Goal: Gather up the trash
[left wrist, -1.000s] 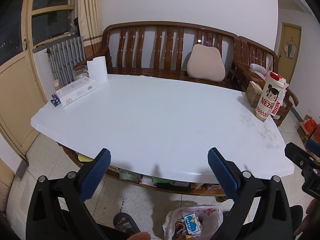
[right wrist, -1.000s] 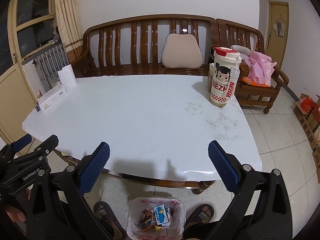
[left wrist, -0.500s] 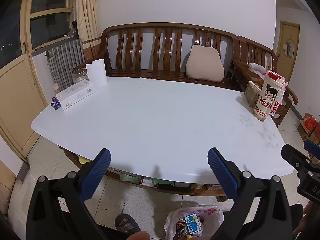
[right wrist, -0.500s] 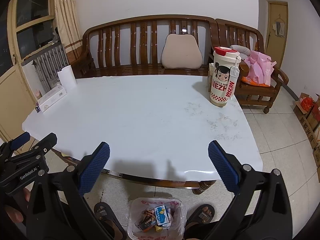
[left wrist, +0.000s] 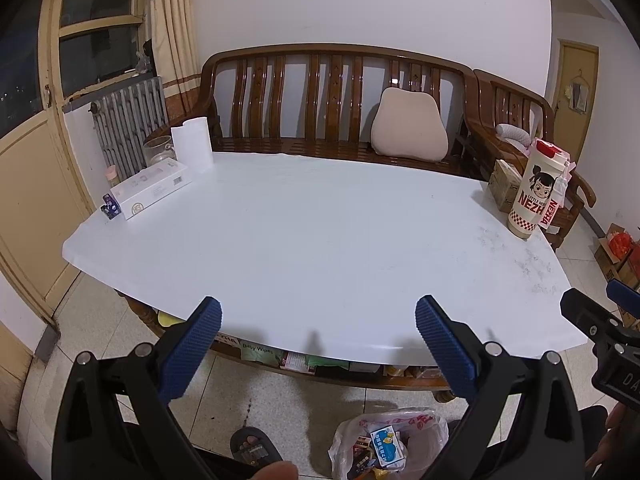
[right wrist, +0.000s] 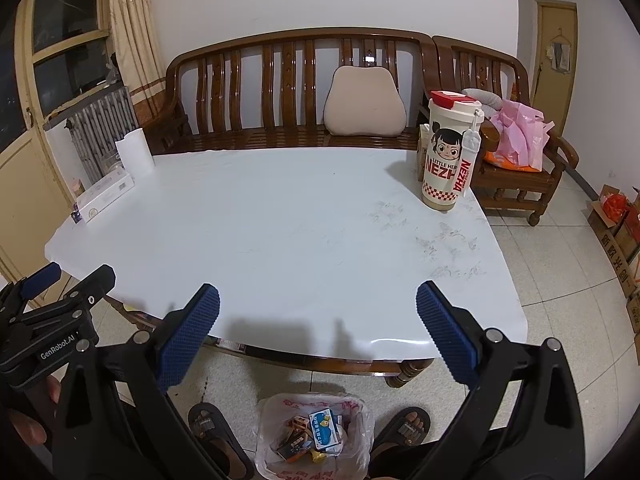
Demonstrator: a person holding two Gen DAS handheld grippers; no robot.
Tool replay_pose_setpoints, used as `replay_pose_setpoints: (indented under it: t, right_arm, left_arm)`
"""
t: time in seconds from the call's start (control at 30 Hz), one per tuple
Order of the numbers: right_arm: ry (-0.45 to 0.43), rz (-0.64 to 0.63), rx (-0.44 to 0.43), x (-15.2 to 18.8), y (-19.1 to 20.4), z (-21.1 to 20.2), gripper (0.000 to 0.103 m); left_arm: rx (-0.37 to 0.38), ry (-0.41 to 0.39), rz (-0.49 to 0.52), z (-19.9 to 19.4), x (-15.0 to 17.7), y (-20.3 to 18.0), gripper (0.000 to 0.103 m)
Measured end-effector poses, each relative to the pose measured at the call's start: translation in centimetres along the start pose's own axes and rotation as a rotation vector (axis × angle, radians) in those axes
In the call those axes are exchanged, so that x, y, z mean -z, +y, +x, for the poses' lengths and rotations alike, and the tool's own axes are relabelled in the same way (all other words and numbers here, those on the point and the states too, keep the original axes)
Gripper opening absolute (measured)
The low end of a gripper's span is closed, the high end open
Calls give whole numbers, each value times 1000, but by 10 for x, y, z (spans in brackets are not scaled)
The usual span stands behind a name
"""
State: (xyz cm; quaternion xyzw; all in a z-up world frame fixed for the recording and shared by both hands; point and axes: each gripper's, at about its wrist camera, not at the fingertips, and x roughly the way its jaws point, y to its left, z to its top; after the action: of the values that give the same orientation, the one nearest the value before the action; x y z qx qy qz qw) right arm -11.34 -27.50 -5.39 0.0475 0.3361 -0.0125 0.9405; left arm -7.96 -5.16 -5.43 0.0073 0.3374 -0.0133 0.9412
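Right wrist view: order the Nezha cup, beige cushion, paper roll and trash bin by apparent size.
1. Trash bin, nearest the camera, so inflated
2. Beige cushion
3. Nezha cup, close to the cushion
4. Paper roll

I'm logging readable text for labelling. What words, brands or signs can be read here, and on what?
"LITTLE HERO NEZHA" – tall cartoon tumbler, front; "NEZHA" again down its side.
"GenRobot.AI" – body of the left tool.
"Baby Wipes" – green pack on the shelf under the table.
White box, cartons and packets in the trash bag: print too small to read.
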Motion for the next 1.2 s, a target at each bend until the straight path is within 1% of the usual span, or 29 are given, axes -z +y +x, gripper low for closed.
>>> replay_pose_setpoints:
  t: [1.2]
  right_arm:
    - [1, 4, 1, 3, 4, 0, 96]
  left_arm:
    - [8, 2, 3, 0, 0, 1, 95]
